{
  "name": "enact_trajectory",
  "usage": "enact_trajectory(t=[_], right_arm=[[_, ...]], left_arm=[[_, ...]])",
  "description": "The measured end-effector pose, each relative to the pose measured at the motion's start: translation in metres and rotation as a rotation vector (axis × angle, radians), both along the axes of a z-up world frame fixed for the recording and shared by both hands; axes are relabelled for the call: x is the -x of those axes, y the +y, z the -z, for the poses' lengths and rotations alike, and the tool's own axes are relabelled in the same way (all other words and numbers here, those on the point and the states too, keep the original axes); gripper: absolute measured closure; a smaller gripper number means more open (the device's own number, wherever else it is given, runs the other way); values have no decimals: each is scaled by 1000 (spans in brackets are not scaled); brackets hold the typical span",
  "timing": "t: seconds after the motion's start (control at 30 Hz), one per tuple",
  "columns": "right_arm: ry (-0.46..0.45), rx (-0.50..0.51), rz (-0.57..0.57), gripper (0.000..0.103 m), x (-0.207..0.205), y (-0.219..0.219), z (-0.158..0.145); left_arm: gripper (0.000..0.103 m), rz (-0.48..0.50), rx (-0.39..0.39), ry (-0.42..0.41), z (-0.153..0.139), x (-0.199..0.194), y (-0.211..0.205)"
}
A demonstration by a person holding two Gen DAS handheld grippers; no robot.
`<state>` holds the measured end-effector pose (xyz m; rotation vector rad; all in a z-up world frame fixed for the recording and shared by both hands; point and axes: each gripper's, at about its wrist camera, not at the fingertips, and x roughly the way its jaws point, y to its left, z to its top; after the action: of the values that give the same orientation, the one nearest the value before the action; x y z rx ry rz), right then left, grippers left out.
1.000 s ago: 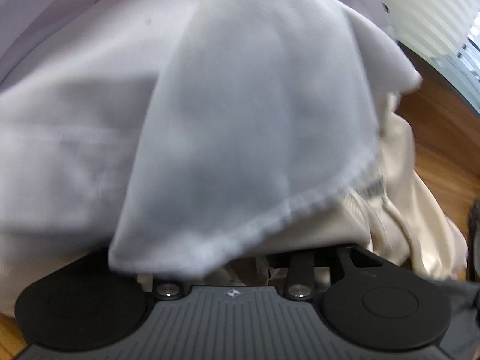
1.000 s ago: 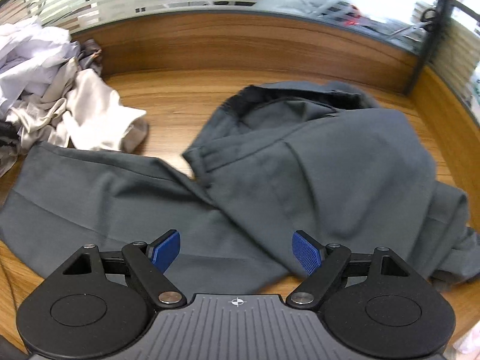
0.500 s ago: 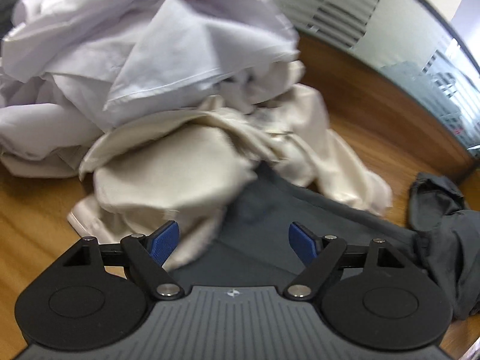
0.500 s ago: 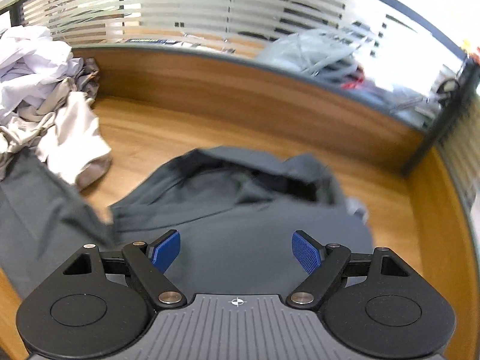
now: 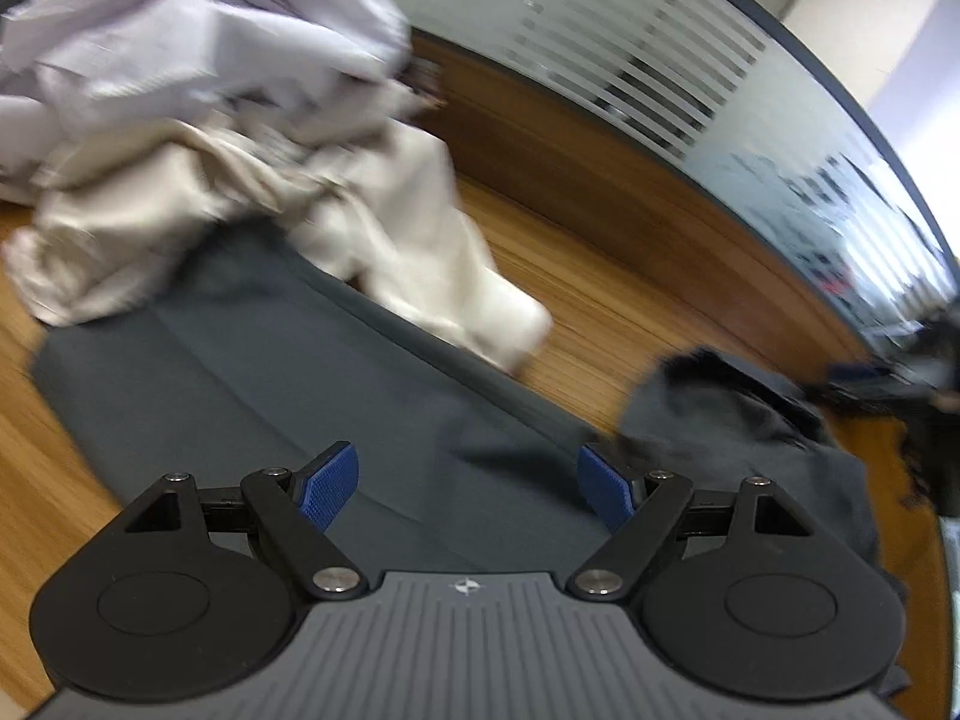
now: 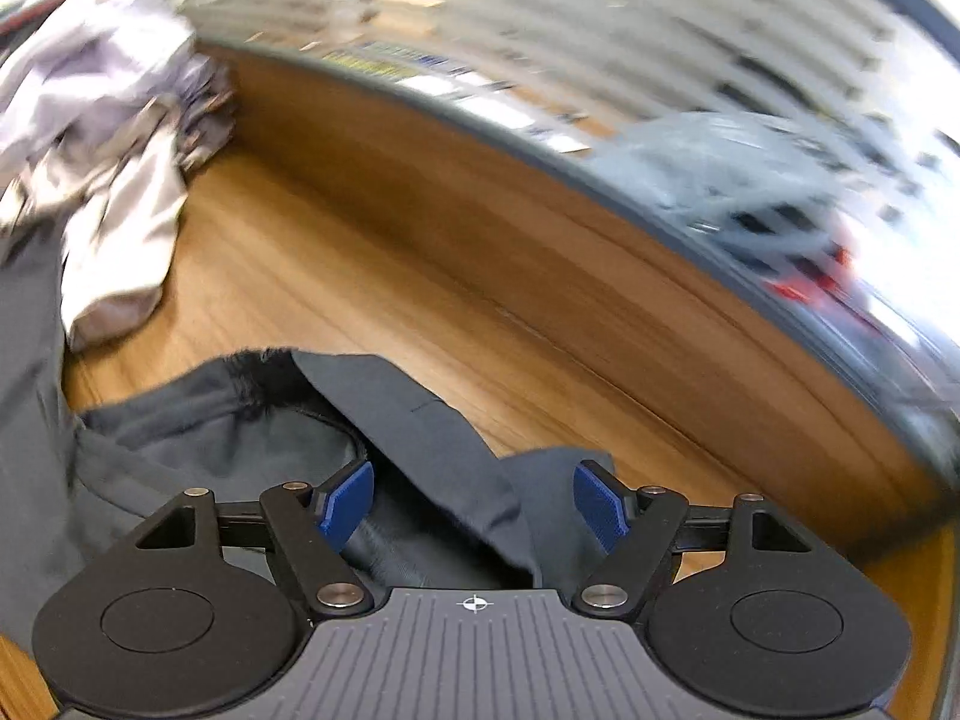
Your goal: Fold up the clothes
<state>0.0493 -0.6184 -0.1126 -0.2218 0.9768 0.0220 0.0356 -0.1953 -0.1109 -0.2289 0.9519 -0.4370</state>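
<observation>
Dark grey trousers lie spread over the wooden table, one leg running toward the left. My left gripper hovers open above that leg, its blue pads well apart with nothing pressed between them. The trousers' bunched waist end lies to the right. In the right wrist view my right gripper hangs over the waist end. Its jaws are closing, with grey cloth lying between the pads and no pad pressing on it.
A heap of white and cream clothes sits at the table's far left, partly over the trouser leg; it also shows as the clothes heap in the right wrist view. A raised wooden rim with a frosted glass partition bounds the far side.
The left gripper let go of the white cloth, opened and swung right from the heap to over the grey trouser leg. The right gripper moved right to the waist end and narrowed slightly.
</observation>
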Motion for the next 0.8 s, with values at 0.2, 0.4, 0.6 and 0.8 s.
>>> enact_trajectory(t=[0.2,0.4,0.6,0.8], right_arm=[[114,5,-166,31,-30,-2,37],[154,10,-183,45,-39,-10,57],[158,23,-164,66,-34,-26,59],[108,-2,-51,96,-19,-47,54]], left_arm=[[18,189,81,70,18,17,-80],[18,291,49,106,45,12,-147],[18,375,45,176,64,6,-189],[15,351,-69,160,78,18,-217]])
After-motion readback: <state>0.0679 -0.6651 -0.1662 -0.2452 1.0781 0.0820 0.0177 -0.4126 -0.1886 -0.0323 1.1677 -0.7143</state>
